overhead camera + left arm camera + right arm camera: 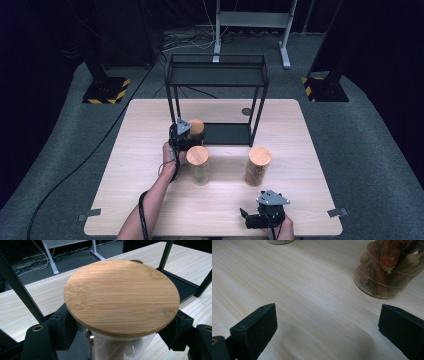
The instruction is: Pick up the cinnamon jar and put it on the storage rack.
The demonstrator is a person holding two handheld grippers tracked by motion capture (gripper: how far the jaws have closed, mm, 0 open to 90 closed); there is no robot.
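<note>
From above, I see 3 glass jars with round bamboo lids on the pale wooden table (150,200). My left gripper (181,136) sits at the near left leg of the black metal shelf frame (218,75), and the jar (196,129) it grips stands just at the front edge of the frame's dark bottom tray. A second jar (198,164) stands just in front of that one, touching or nearly touching my left hand (170,154); I cannot tell which. A third jar (258,166) stands off to the right, well apart from the second. My right gripper (256,216) rests low near the table's near edge, in front of the third jar, with nothing between its fingers.

Along my left gripper's own view, the bamboo lid (122,296) spreads wide, and my 2 black fingers (62,327) clamp the glass body just under the lid, 1 on each side. The frame's black legs rise to the left and right behind it, with the tray beyond.

Along my right gripper's view, my fingers (258,326) stand spread far apart over bare tabletop, grasping nothing. The third jar (384,270) stands ahead to the right, its glass packed with dried red and brown pieces, clear of my fingers. The base of another jar (277,241) peeks in at the top edge.
</note>
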